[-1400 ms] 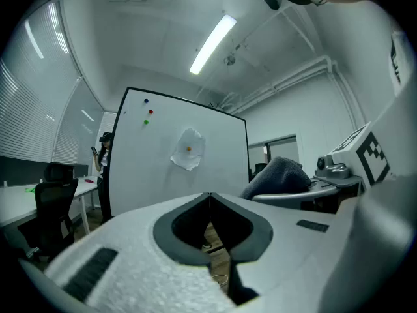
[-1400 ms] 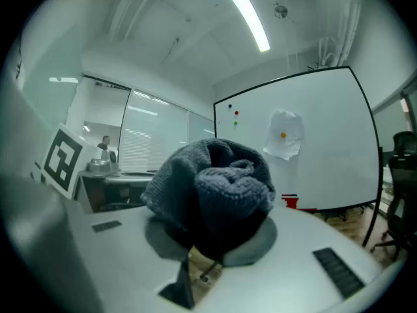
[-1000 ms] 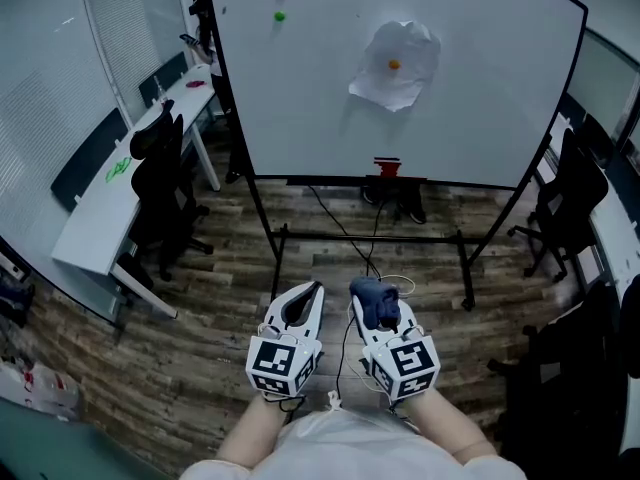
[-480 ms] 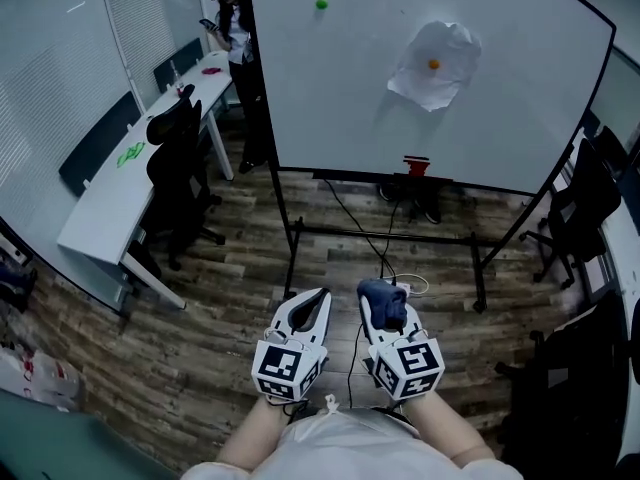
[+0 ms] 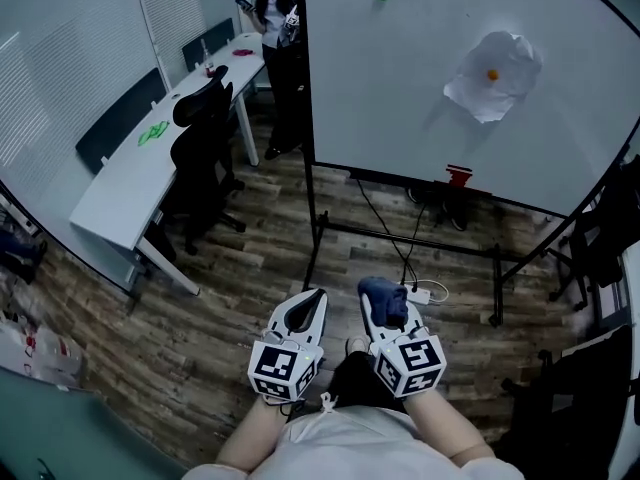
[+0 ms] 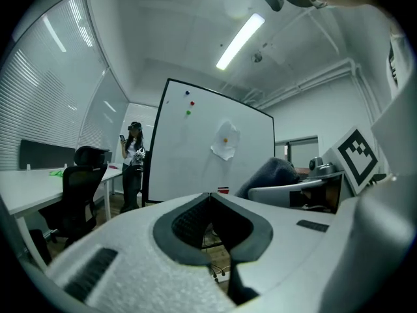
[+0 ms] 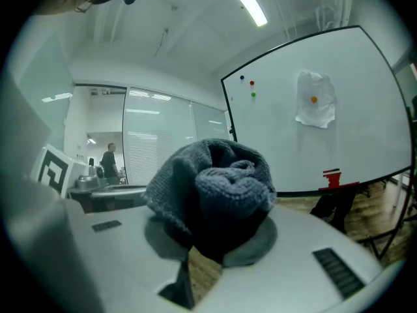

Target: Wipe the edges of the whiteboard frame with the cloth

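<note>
A large whiteboard (image 5: pixel 440 78) on a black wheeled stand stands ahead across the wooden floor; its black frame (image 5: pixel 306 68) runs down the left side. It shows too in the left gripper view as the whiteboard (image 6: pixel 195 162) and in the right gripper view as the whiteboard (image 7: pixel 293 135). My right gripper (image 5: pixel 383 306) is shut on a bunched blue-grey knitted cloth (image 5: pixel 384 300), which fills the jaws as the cloth (image 7: pixel 212 188). My left gripper (image 5: pixel 304 308) is shut and holds nothing. Both grippers are held low near my body, well short of the board.
A crumpled paper (image 5: pixel 495 75) is pinned to the board by an orange magnet; a red eraser (image 5: pixel 459 175) sits on its tray. A person (image 5: pixel 275 28) stands beside the board's left edge. White desks (image 5: pixel 150 168) and black chairs (image 5: pixel 205 158) stand at left; a power strip (image 5: pixel 420 293) lies on the floor.
The view has shifted so the whiteboard sits further right and nearer; the person by its left edge has come into view. Both grippers keep their pose and hold.
</note>
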`<control>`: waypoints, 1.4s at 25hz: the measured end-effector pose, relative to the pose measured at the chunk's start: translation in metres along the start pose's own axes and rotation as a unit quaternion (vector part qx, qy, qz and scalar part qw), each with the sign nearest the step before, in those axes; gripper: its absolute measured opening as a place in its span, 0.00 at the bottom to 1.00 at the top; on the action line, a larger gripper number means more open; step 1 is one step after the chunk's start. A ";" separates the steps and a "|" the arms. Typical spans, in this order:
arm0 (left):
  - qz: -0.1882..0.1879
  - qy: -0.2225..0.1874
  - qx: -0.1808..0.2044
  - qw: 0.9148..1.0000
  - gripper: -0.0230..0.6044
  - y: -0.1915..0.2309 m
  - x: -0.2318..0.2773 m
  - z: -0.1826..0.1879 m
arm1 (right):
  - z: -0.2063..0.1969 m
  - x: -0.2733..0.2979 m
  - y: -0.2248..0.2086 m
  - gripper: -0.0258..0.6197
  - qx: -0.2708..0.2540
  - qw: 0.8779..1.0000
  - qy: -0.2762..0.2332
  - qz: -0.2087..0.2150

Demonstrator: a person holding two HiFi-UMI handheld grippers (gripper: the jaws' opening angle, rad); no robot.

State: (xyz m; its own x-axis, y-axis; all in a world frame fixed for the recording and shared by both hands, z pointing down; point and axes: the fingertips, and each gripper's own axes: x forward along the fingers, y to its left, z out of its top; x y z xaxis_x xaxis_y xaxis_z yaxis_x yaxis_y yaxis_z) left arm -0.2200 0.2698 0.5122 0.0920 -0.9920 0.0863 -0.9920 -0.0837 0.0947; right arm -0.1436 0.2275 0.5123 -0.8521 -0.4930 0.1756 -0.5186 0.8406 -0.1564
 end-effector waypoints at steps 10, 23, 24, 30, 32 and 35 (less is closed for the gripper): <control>0.052 0.001 -0.009 0.999 0.07 0.095 0.111 0.011 | 0.020 0.142 -0.060 0.15 0.003 0.998 0.019 0.056; 0.084 0.016 0.004 0.996 0.07 0.204 0.259 0.034 | 0.050 0.320 -0.147 0.15 -0.014 0.993 0.063 0.094; 0.083 0.020 0.001 0.996 0.07 0.211 0.264 0.032 | 0.047 0.330 -0.149 0.15 -0.014 0.993 0.069 0.094; 0.069 0.039 -0.015 0.997 0.07 0.254 0.285 0.019 | 0.023 0.386 -0.149 0.15 -0.016 0.991 0.108 0.079; 0.058 0.045 -0.014 0.997 0.07 0.266 0.293 0.014 | 0.008 0.406 -0.151 0.15 -0.009 0.988 0.136 0.069; 0.045 0.059 -0.012 0.997 0.07 0.284 0.304 0.003 | -0.011 0.433 -0.153 0.15 -0.003 0.984 0.166 0.059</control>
State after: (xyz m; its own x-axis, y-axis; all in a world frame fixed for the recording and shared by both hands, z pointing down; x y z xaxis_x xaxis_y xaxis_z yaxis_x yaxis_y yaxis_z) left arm -0.4737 -0.0560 0.5623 0.0147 -0.9771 0.2123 -0.9944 0.0080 0.1057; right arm -0.4324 -0.1124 0.6227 -0.8354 -0.2920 0.4656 -0.4164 0.8892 -0.1895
